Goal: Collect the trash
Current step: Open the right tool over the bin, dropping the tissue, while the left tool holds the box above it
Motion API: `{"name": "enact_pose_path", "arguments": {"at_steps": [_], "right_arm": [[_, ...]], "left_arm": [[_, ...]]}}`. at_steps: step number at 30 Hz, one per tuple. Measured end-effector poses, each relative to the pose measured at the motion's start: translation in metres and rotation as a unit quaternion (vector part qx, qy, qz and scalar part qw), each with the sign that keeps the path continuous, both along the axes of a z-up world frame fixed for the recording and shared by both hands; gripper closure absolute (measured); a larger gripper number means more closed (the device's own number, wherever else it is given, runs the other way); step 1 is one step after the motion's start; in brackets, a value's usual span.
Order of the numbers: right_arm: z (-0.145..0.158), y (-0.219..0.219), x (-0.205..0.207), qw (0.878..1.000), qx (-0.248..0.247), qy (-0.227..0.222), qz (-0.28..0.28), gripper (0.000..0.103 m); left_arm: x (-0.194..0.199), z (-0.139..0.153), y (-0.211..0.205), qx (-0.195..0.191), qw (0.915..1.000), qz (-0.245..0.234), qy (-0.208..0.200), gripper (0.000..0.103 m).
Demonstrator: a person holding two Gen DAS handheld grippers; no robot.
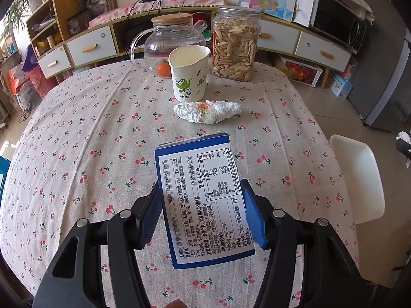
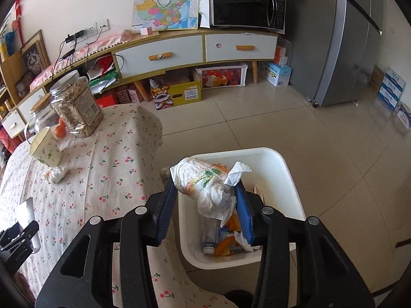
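A crumpled tissue wad (image 2: 208,187) hangs clenched in the right gripper (image 2: 205,205), directly above the open white bin (image 2: 287,179) that stands on the floor beside the bench (image 2: 102,179). The wad's long axis runs roughly along the fingers (image 2: 164,205), its far end poking out past their tips; the bin already holds wrappers and a small bottle, so the drop appears to need only a release straight down.

Over the bench, the left gripper (image 1: 203,205) grips a blue box (image 1: 203,200) by its long sides, label up, its length running forward between the fingers and out beyond them. The bin lies off to that gripper's right, past the bench edge.

Still on the cherry-print cloth, a second tissue wad (image 1: 208,111) lies crosswise just ahead of the box, close in front of a paper cup (image 1: 190,73). Behind them stand a glass teapot (image 1: 169,43), an orange (image 1: 164,68) and a jar of seeds (image 1: 235,43). The left gripper is the nearer to that remaining wad.
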State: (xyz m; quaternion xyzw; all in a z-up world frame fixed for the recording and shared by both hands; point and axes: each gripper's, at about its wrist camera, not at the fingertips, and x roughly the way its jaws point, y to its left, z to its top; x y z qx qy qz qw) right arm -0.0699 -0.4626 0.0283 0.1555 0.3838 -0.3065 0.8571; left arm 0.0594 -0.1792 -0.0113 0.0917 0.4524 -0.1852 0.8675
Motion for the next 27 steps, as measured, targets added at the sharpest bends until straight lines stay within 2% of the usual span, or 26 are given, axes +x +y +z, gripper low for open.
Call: {"name": "enact_pose_path", "arguments": {"at_steps": [4,8,12,16,20,27], "right_arm": [[-0.006,-0.016,-0.012,0.999,0.007,0.018,-0.030,0.056],[-0.004,-0.027,-0.026,0.998,-0.001,0.020,-0.063,0.025],[0.006,-0.035,-0.040,0.995,-0.014,0.001,-0.098,0.008],[0.017,-0.050,-0.058,0.990,-0.008,-0.035,-0.138,0.007],[0.027,-0.066,-0.081,0.981,0.017,-0.079,-0.176,0.007],[0.034,-0.083,-0.102,0.972,0.043,-0.116,-0.200,0.007]], "left_arm": [[-0.009,0.000,-0.011,0.001,0.9998,-0.017,0.003,0.045],[-0.022,0.002,-0.029,0.004,0.9989,-0.046,-0.005,0.045],[-0.032,0.004,-0.049,-0.007,0.9981,-0.060,0.001,0.045],[-0.042,0.003,-0.079,-0.021,0.9967,-0.074,0.023,0.045],[-0.057,0.010,-0.115,-0.025,0.9943,-0.102,0.018,0.045],[-0.078,0.016,-0.169,-0.028,0.9891,-0.143,0.022,0.044]]}}
